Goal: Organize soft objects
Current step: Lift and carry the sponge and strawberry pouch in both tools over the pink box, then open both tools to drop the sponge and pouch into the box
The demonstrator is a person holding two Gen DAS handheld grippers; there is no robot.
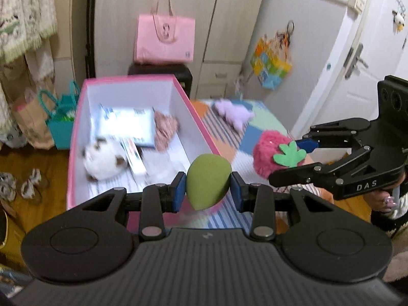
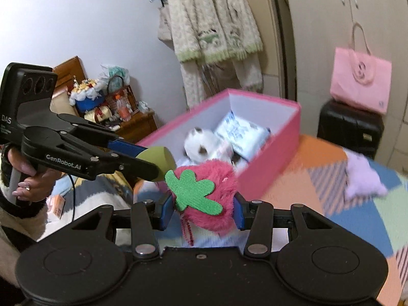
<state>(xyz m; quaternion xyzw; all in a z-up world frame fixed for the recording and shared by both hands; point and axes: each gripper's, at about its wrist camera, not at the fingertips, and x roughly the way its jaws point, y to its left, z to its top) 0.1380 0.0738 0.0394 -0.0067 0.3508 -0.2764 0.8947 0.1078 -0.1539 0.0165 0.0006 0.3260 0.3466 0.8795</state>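
Green egg-shaped sponge (image 1: 207, 179) sits pinched between the blue pads of my left gripper (image 1: 207, 187), clamped on its wide middle so the soft body doesn't squirt out; held in the air at the near corner of the pink box (image 1: 76, 140). My right gripper (image 2: 202, 210) is closed on the fuzzy pink strawberry plush (image 2: 206, 199), green felt leaf facing the camera, pads squeezing both sides, a tassel hanging below. Both items are clear of the patchwork blanket (image 2: 318, 178), side by side and close, strawberry just right of the sponge.

Box is open-topped with a white interior, so both loads likely go in from above. Already inside: white plush with brown patches (image 1: 102, 162), a pinkish fabric piece (image 1: 165, 130), and a blue-and-white printed packet (image 1: 127, 125). Free floor looks mostly at the near end.

Still out on the blanket: a lilac plush (image 1: 233, 114), well apart from the box, probably next.

In the way: near box wall has to be cleared, and the two grippers sit close enough to bump if both swing in together. Background only: pink tote (image 1: 165, 39) on a black case (image 2: 349, 127), hanging knitwear (image 2: 211, 25).
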